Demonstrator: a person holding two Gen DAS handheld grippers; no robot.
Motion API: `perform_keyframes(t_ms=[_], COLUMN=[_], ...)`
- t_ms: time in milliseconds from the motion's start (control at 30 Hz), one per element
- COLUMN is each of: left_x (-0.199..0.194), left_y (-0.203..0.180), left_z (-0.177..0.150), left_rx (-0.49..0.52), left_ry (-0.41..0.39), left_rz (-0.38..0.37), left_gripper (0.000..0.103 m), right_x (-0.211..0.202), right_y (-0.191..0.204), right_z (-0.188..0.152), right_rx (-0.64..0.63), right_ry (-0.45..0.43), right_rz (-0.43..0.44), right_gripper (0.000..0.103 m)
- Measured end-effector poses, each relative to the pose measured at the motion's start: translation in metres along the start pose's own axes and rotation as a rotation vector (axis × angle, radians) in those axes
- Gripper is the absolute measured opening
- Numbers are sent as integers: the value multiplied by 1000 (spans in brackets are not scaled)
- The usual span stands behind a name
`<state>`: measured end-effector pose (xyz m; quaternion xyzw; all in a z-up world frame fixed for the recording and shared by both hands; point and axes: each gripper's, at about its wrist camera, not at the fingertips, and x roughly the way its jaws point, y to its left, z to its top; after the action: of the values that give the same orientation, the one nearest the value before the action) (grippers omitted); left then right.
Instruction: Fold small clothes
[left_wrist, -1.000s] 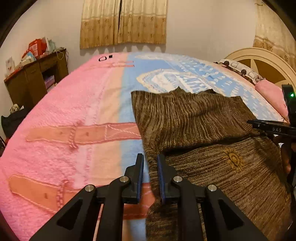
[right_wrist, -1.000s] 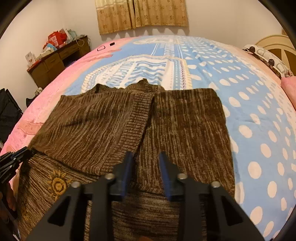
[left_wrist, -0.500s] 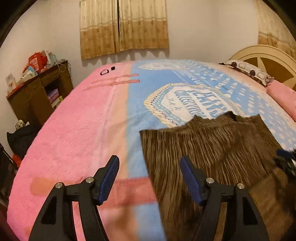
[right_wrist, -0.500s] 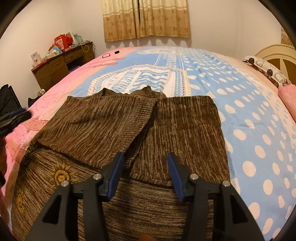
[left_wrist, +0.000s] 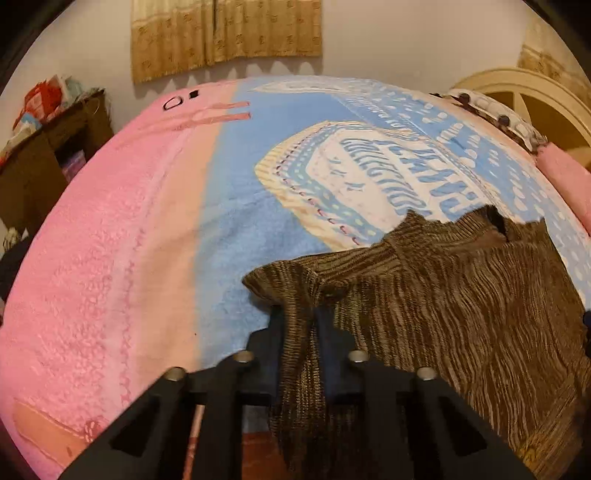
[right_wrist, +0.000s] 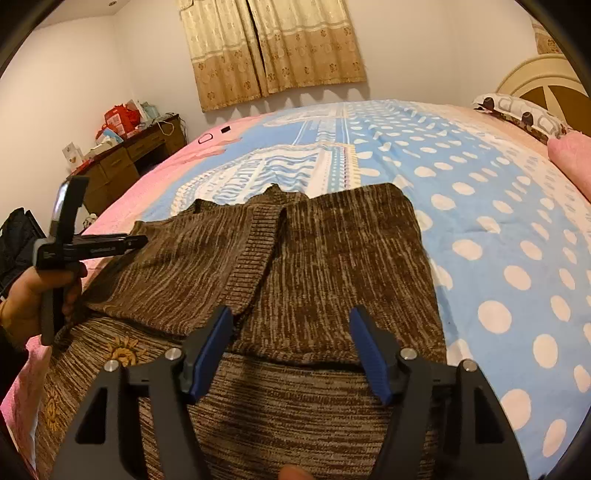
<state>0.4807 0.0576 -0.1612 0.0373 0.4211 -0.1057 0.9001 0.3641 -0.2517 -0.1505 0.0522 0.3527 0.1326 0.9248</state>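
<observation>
A brown knitted sweater (right_wrist: 332, 258) lies on the bed with both sleeves folded across its body; a sun motif (right_wrist: 122, 350) shows near its lower left. My left gripper (left_wrist: 301, 332) is shut on the sweater's left edge (left_wrist: 303, 306), with a pinched fold of knit between the jaws. It also shows in the right wrist view (right_wrist: 92, 247), held by a hand at the sweater's left side. My right gripper (right_wrist: 291, 332) is open and empty, hovering over the sweater's middle near the folded sleeve cuff (right_wrist: 255, 266).
The bed blanket (left_wrist: 110, 258) is pink on the left and blue with white dots on the right. A wooden desk (right_wrist: 129, 155) with clutter stands by the far wall. Pillows (right_wrist: 524, 110) and a headboard (right_wrist: 546, 77) are at the right. Small dark items (left_wrist: 173, 103) lie on the far blanket.
My left gripper opened, moved up to the sweater's left edge, then shut on it. My right gripper opened wide and stayed over the sweater's middle.
</observation>
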Motion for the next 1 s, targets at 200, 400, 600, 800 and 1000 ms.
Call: perform_keyframes(t_ms=[200,400,600,800,1000], left_x=[-15,-11,-24,-60,-88], left_y=[32,10,6,4,-4], left_z=[-1,-6,-5,-26,-66], left_rx=[-142,-16,12,1,-2], left_ry=[-67,-29,-29,-45,-2], left_rz=[-16,52,80,57,51], left_gripper=[4,5,6,6,7], right_x=[0,3,7,7,6], right_y=[5,7,7,7,6], right_z=[-1,-3,-3,-4,-5], right_rx=[-24,-37,-39,-27,-23], right_ry=[-3,15,34,40,37], right_rz=[2,-15,-28,-21,-16], right_gripper=[74,75,75,79,79])
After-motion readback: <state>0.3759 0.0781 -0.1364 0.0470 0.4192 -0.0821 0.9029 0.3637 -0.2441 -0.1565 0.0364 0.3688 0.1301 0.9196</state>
